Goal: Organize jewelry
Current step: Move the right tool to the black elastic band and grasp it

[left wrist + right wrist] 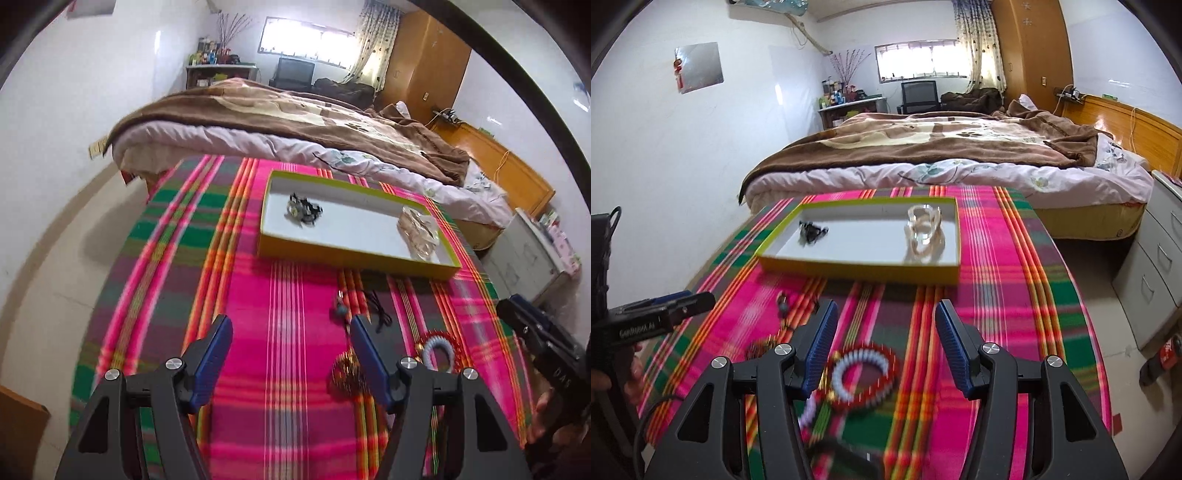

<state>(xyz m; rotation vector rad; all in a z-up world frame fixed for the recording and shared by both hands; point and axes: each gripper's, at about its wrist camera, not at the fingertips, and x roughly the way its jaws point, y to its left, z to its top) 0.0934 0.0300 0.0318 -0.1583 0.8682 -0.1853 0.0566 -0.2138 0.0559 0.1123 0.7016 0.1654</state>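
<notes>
A shallow yellow-rimmed box (pixel 354 264) (pixel 857 271) with a white floor sits on the pink plaid cloth. In it lie a dark jewelry piece (pixel 303 210) (pixel 812 233) on the left and a clear-wrapped pale piece (pixel 421 230) (pixel 925 232) on the right. Loose on the cloth lie a red bead bracelet around a white one (pixel 439 349) (pixel 862 373), a gold-dark piece (pixel 345 373), a small pendant (pixel 340 308) (pixel 783 302) and a black cord (pixel 380 310). My left gripper (pixel 291 328) is open and empty, above the cloth. My right gripper (pixel 886 314) is open and empty, over the bracelets.
A bed (pixel 942 155) with a brown blanket stands beyond the table. White drawers (pixel 1156 280) are at the right. A wooden wardrobe (pixel 1034 48) and a chair (pixel 919 94) stand at the far wall. The table's edge drops to the floor on the left.
</notes>
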